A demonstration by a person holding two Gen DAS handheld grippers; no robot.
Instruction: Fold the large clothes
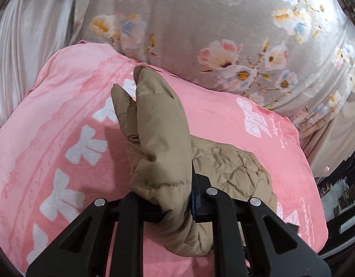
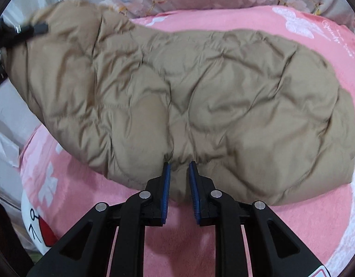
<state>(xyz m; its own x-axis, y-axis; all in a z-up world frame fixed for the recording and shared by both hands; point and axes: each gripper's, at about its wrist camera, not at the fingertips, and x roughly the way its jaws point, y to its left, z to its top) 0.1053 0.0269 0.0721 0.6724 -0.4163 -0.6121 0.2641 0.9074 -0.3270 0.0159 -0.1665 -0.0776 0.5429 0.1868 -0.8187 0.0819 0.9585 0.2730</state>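
Note:
A tan quilted puffer jacket (image 2: 200,101) lies spread on a pink blanket (image 2: 293,219) with white bows. My right gripper (image 2: 179,173) pinches the jacket's near edge between its blue pads (image 2: 166,184). In the left wrist view my left gripper (image 1: 164,198) is shut on a bunched end of the jacket (image 1: 159,138), which stands up between the fingers and hides the left pad. The left gripper also shows in the right wrist view (image 2: 36,28) at the jacket's far left end, lifted and blurred.
A grey floral quilt (image 1: 212,23) lies behind the pink blanket (image 1: 50,127). A pale curtain (image 1: 27,34) hangs at left. A white cartoon cushion (image 2: 36,226) sits at the blanket's near left edge. Dark clutter (image 1: 339,184) lies beyond the right edge.

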